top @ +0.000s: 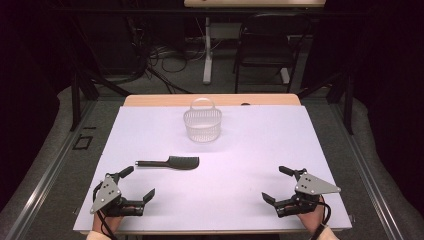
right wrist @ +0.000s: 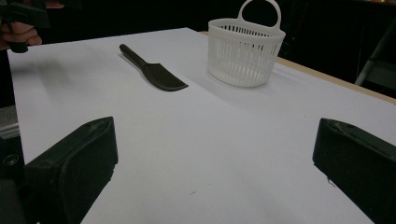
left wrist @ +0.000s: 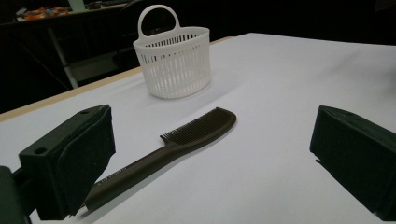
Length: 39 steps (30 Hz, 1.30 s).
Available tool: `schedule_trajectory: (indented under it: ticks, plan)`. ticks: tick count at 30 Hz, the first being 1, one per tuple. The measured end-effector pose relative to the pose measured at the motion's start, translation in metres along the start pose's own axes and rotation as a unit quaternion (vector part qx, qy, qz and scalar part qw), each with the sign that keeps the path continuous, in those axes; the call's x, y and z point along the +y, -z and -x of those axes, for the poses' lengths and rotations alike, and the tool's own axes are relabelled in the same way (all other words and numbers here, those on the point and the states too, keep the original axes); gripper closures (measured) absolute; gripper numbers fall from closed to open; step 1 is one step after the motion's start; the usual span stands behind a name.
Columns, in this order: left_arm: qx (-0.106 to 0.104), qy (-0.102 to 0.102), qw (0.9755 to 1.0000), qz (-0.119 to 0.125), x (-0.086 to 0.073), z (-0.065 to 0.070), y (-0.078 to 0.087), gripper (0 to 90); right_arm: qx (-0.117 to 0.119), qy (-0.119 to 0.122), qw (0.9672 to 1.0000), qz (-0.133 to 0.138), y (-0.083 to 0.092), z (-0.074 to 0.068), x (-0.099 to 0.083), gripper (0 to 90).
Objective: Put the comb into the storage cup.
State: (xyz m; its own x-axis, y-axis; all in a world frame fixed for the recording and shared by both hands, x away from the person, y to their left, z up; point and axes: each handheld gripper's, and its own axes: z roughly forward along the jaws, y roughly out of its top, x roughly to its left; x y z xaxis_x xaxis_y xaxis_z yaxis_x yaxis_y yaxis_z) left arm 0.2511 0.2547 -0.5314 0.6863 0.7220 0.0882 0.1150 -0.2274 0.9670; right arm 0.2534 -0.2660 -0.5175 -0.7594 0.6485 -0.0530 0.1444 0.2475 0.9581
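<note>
High view: both sets of tongs rest low at the near edge of the white surface, the left tongs and the right tongs each with jaws spread wide and nothing between them. The dark comb lies flat just ahead of the left tongs, handle toward their outer jaw and toothed head pointing inward. The white basket stands upright well beyond it, about midway between the two sets of tongs. The likely job is comb into basket, and the comb's flatness is the main hazard: jaws coming down on a thin thing lying flush may scrape the surface and push it away instead of closing on it.

Left gripper view: the comb runs diagonally between the open jaws, its handle end close by the left jaw, its head toward the basket farther ahead. A pinch near the handle tip would leave the long head unsupported, so the comb could swing or slip out on lifting.

Right gripper view: the comb lies far ahead and to the left of these empty, wide-open jaws, the basket ahead and slightly right. The basket looks light; a comb lowered against its rim or handle loop could tip it or slide it.
</note>
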Motion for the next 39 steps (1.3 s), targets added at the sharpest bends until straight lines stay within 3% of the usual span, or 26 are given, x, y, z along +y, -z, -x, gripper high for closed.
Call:
schedule_trajectory:
  ticks: [6, 14, 29, 39]
  plan:
    - [0.011, -0.006, 0.9999, -0.006, 0.002, -0.002, -0.002, 0.1, -0.001, 0.0, 1.0, -0.002, -0.001, 0.001, -0.001, 0.0]
    - [0.025, 0.003, 0.9996, -0.009, 0.005, -0.01, -0.005, 0.1, -0.001, 0.001, 1.0, -0.006, -0.001, 0.001, -0.001, 0.0]
    - [0.045, -0.002, 0.9984, -0.035, 0.015, -0.023, -0.021, 0.2, 0.003, 0.001, 1.0, -0.008, -0.002, 0.002, -0.001, 0.0]
    - [0.046, -0.001, 0.9978, -0.048, 0.02, -0.034, -0.036, 0.3, 0.004, 0.0, 0.9999, -0.01, -0.004, 0.001, -0.001, 0.0]
